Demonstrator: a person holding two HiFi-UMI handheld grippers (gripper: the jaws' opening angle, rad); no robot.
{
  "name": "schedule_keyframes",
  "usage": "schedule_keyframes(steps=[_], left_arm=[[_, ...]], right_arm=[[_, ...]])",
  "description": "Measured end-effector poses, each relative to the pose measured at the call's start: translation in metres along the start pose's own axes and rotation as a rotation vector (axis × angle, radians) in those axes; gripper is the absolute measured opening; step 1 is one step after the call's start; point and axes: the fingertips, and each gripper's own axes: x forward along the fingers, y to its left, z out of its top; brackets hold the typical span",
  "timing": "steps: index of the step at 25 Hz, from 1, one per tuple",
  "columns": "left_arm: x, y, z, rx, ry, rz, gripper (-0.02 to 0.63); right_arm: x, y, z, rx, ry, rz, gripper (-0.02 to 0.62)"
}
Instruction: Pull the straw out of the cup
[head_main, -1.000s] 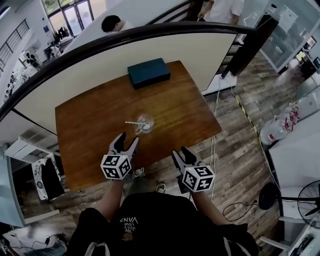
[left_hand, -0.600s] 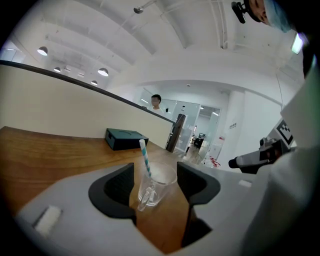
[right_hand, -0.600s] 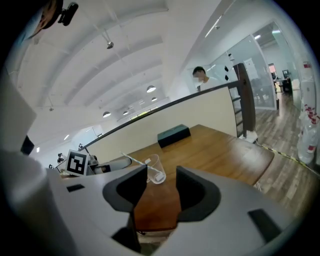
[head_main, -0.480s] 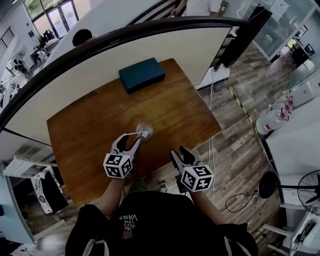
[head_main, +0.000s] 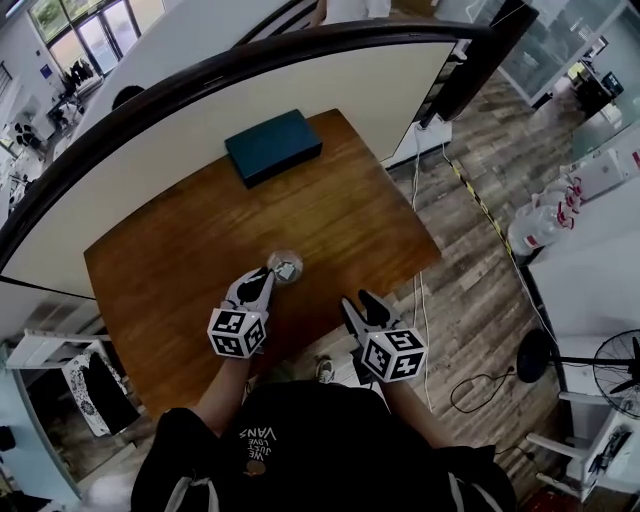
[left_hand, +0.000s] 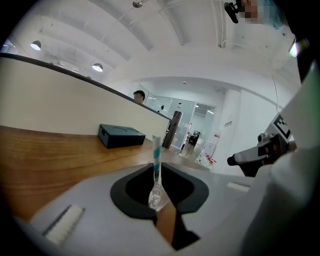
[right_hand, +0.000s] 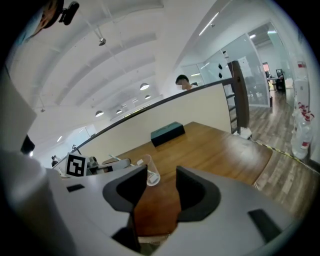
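Moved forward to the clear plastic cup (head_main: 286, 267) on the brown wooden table (head_main: 340, 200), the left gripper (head_main: 262, 279) is closing its jaws on the teal-and-white striped straw (left_hand: 156, 159) standing in it, while the right gripper (head_main: 364, 304) gapes empty.

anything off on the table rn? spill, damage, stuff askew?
Nothing stands out. The cup sits on the table with no spill visible. The straw is between the closing jaws of the left claw, tips against it. The right claw is open, empty. The dark box lies flat at the far side.
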Motion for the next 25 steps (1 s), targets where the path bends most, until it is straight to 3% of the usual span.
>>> schedule_keyframes(steps=[3, 25], left_arm=[[0.001, 0.000, 0.002, -0.004, -0.004, -0.004, 0.032], [-0.031, -0.016, 0.045, 0.051, -0.104, 0.000, 0.029]], right_arm=[[0.000, 0.000, 0.001, -0.001, 0.004, -0.002, 0.149], [-0.011, 0.010, 0.008, -0.035, -0.031, 0.046, 0.149]])
